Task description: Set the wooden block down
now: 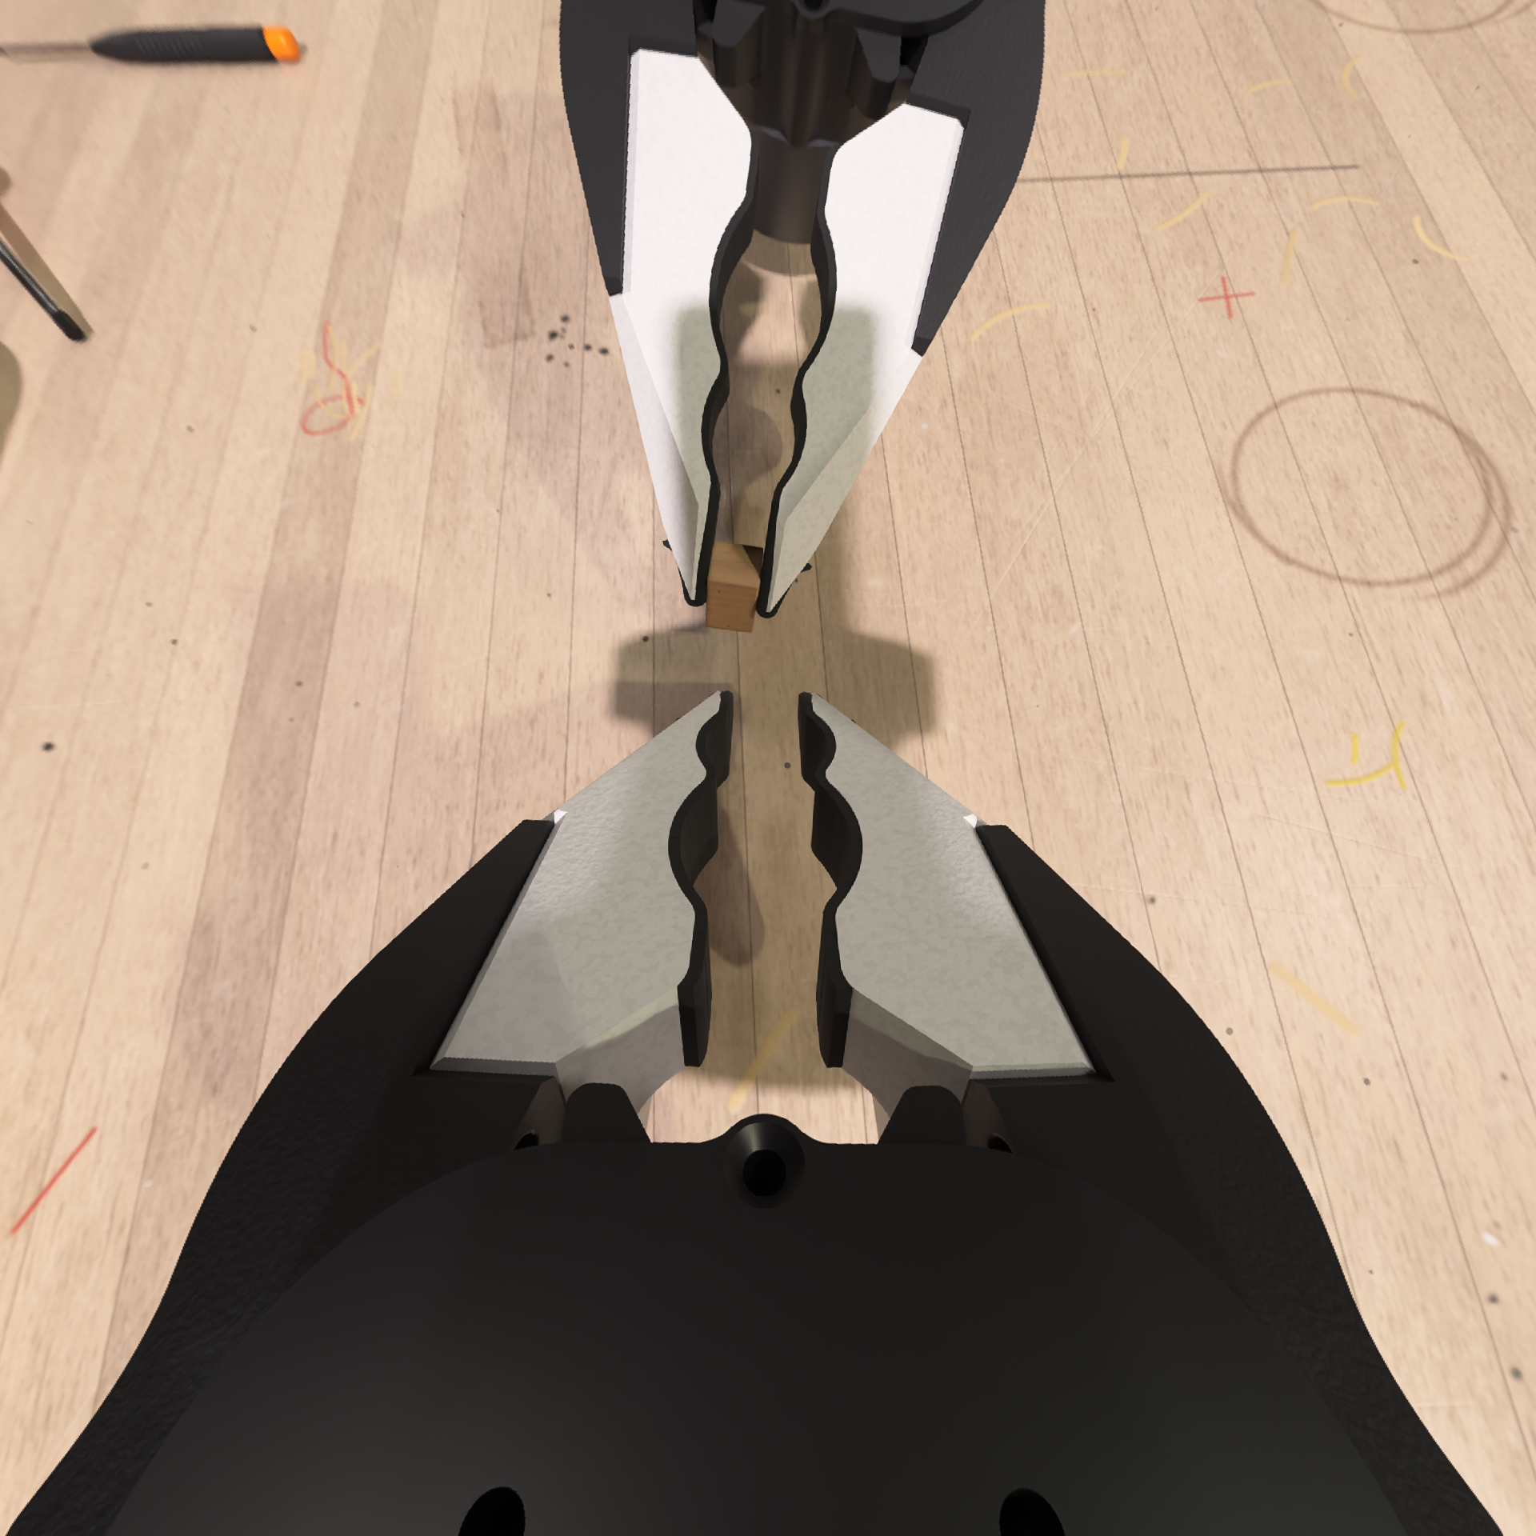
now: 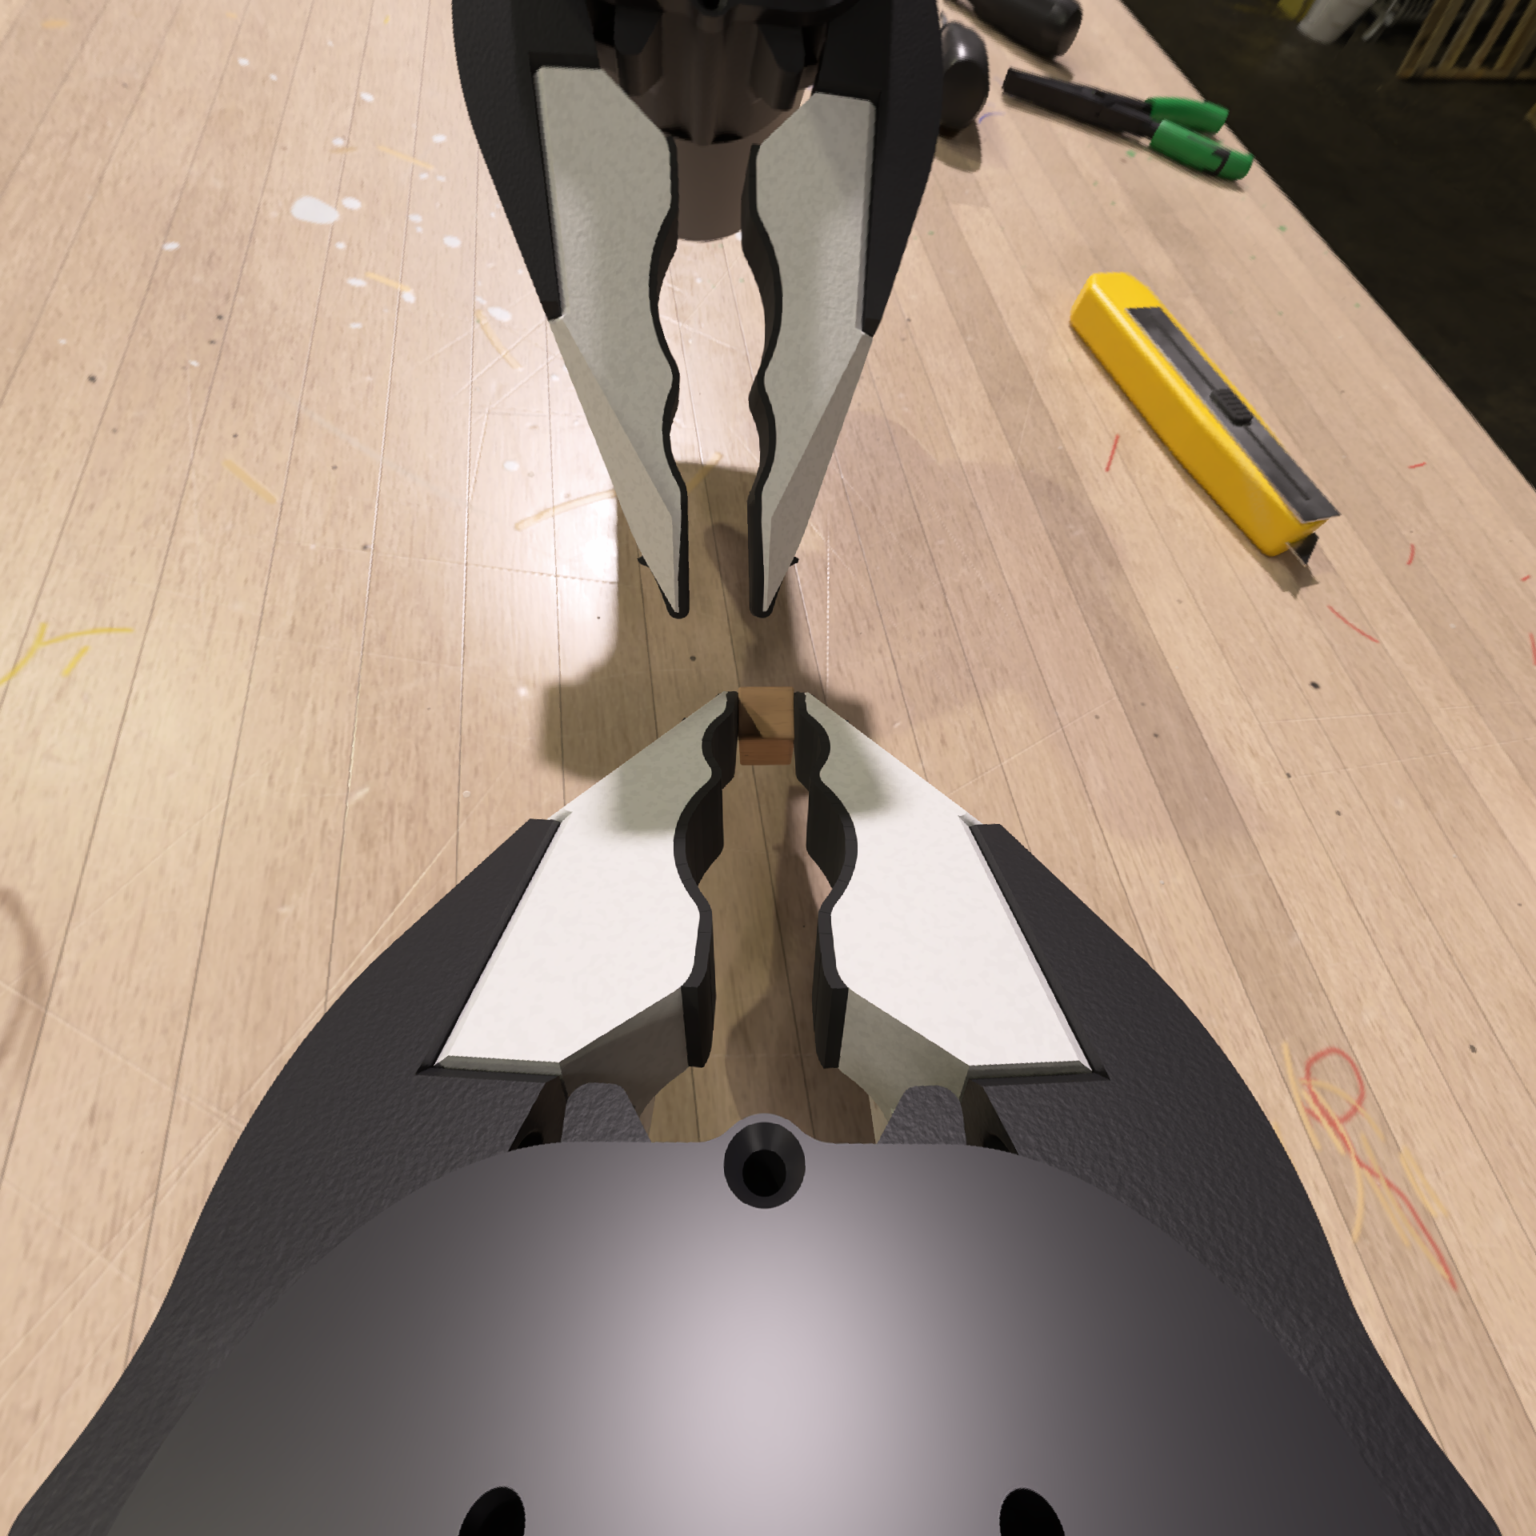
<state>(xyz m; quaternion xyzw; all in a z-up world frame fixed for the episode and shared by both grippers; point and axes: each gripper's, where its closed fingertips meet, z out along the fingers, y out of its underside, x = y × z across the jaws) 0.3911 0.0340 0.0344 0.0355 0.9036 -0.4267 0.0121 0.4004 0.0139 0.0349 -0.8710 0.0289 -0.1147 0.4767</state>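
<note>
One wooden block [image 2: 765, 731], small, tan, square-ended, is gripped at centre frame by the right tongs [image 2: 765, 706]. The left tongs [image 1: 765, 706] are parted, empty. One yellow knife [image 2: 1197, 416] is listed on the bench [image 2: 249, 748].

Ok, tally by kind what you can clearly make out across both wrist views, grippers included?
Small tan wooden block: 1
Two-finger grippers: 2 (left gripper, right gripper)
Long yellow box cutter: 1
Black markers with green caps: 2
Black-handled tool with orange end: 1
Total: 7; partly seen edge items left out.
</note>
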